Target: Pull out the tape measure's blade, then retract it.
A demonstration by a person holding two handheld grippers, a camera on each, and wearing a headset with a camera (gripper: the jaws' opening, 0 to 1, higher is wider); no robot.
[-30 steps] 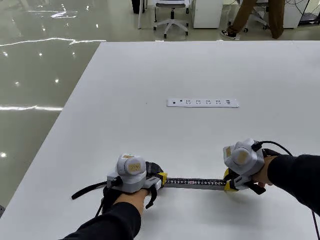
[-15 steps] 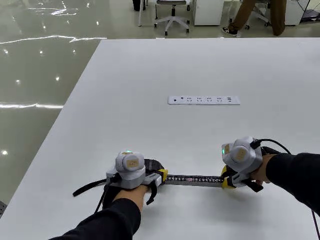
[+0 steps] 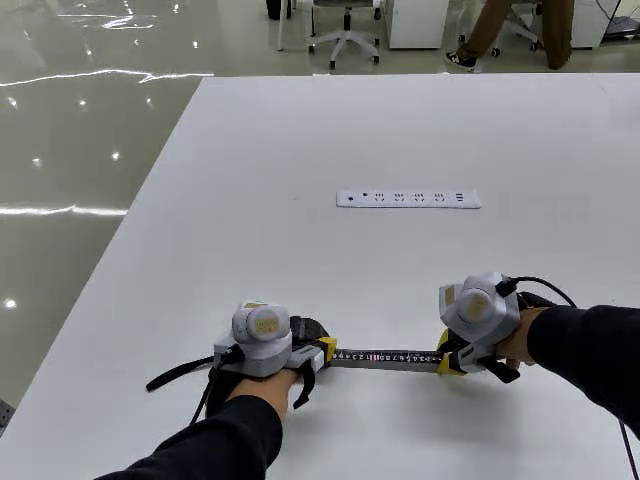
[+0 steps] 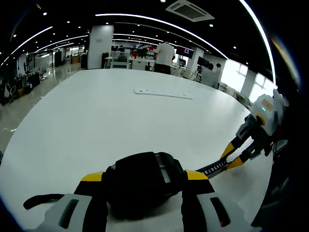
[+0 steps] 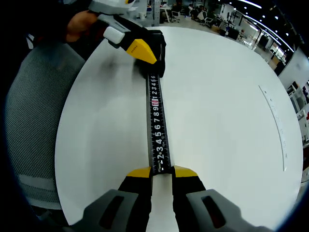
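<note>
A black tape measure case [image 4: 143,180] [image 3: 309,336] sits on the white table, clamped between the yellow-tipped jaws of my left gripper [image 4: 145,178] [image 3: 318,352]. Its numbered blade [image 5: 158,124] [image 3: 385,357] runs flat along the table from the case [image 5: 153,50] to my right gripper [image 5: 161,170] [image 3: 447,363], which is shut on the blade's tip. In the left gripper view the blade [image 4: 215,167] ends at the right gripper [image 4: 236,153]. A black wrist strap [image 3: 180,378] trails left from the case.
A white power strip [image 3: 408,199] lies on the table farther back, in the middle. The table's near edge is close to both hands. Office chairs and a person's legs [image 3: 510,30] stand beyond the far edge.
The right gripper has slid a little left toward the case, so the exposed blade is slightly shorter. The left gripper stays put on the case.
</note>
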